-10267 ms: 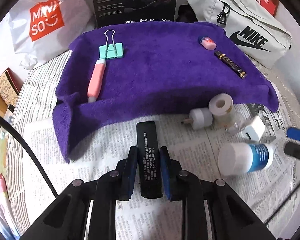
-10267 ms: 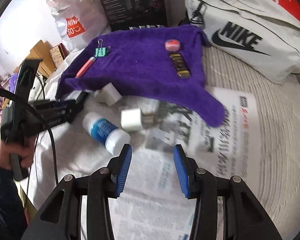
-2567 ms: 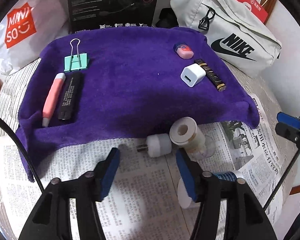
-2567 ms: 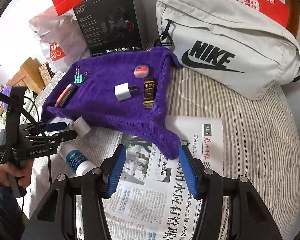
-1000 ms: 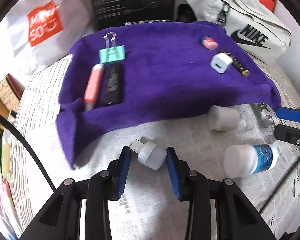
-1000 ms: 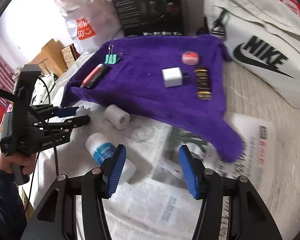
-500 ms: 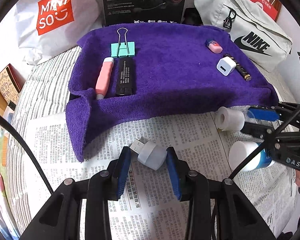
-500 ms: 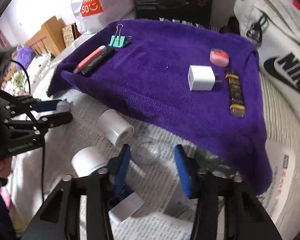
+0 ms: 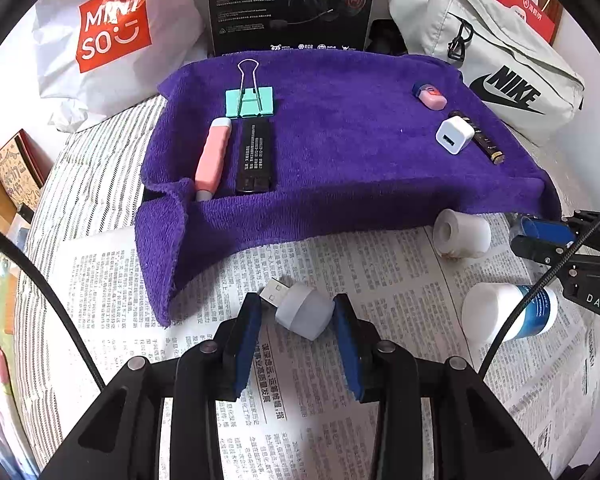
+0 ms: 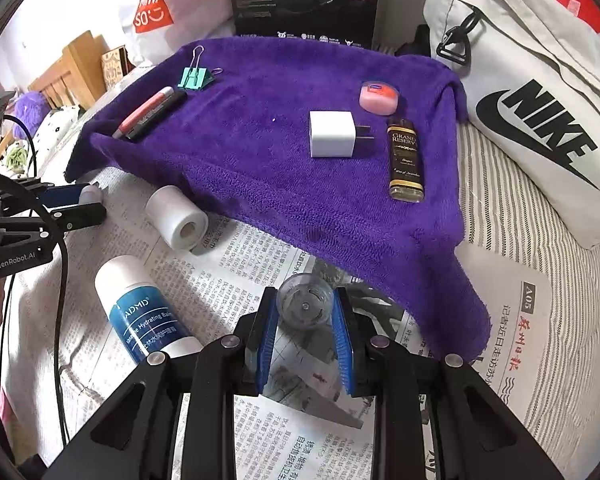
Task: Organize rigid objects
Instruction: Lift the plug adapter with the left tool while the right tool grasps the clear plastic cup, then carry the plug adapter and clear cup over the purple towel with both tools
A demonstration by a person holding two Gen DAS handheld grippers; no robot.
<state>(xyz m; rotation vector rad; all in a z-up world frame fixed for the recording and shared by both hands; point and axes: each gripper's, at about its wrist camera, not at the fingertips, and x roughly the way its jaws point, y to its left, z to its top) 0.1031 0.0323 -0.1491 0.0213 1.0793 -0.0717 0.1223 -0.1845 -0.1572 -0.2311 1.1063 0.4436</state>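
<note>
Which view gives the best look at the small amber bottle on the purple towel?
The right wrist view: the amber bottle lies close and unobstructed on the purple towel, its gold label partly legible. In the left wrist view the amber bottle is small, far off, and partly hidden behind the white charger.

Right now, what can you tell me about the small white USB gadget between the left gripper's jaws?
The USB night light is a small white piece, apparently matte plastic: a rounded, drum-like body with a bare metal USB plug pointing up and to the left. It lies tilted between the blue-padded jaws of the left gripper, over the newspaper. The right pad touches its body; a small gap seems to remain at the left pad, so whether it is clamped is unclear. It is off the purple towel, just in front of the towel's near edge.
</note>
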